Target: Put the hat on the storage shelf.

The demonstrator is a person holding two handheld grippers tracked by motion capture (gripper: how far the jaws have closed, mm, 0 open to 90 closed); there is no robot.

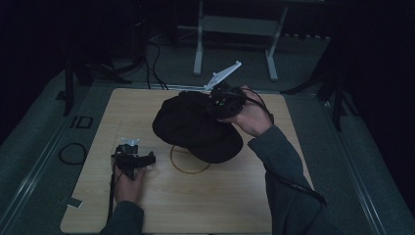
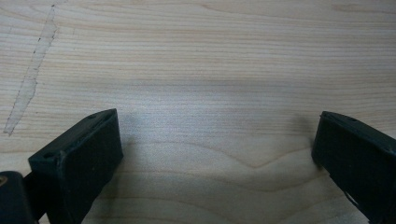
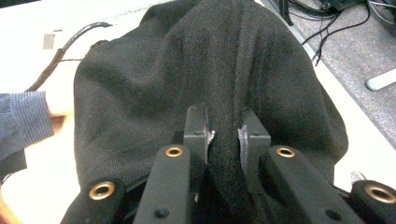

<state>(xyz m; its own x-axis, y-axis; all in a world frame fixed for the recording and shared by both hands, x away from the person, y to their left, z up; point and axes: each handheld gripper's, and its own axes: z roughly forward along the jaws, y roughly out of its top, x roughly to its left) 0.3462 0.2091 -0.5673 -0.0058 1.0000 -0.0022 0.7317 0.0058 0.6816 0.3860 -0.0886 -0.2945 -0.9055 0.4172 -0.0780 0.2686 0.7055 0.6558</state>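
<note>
Right gripper view: tongs point(image 3: 223, 135) pinching cap point(image 3: 140, 93).

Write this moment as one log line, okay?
right tool: pinching black cap | left tool: open, nothing in it, over table

Wooden table point(image 1: 195, 205), brown ring point(image 1: 182, 166) on it, white frame legs point(image 1: 198, 54) on floor behind

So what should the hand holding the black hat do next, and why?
Probably lower the hat onto the table. The right gripper pinches a fold of it, and part hangs over the ring. The left gripper rests open, apart.
</note>
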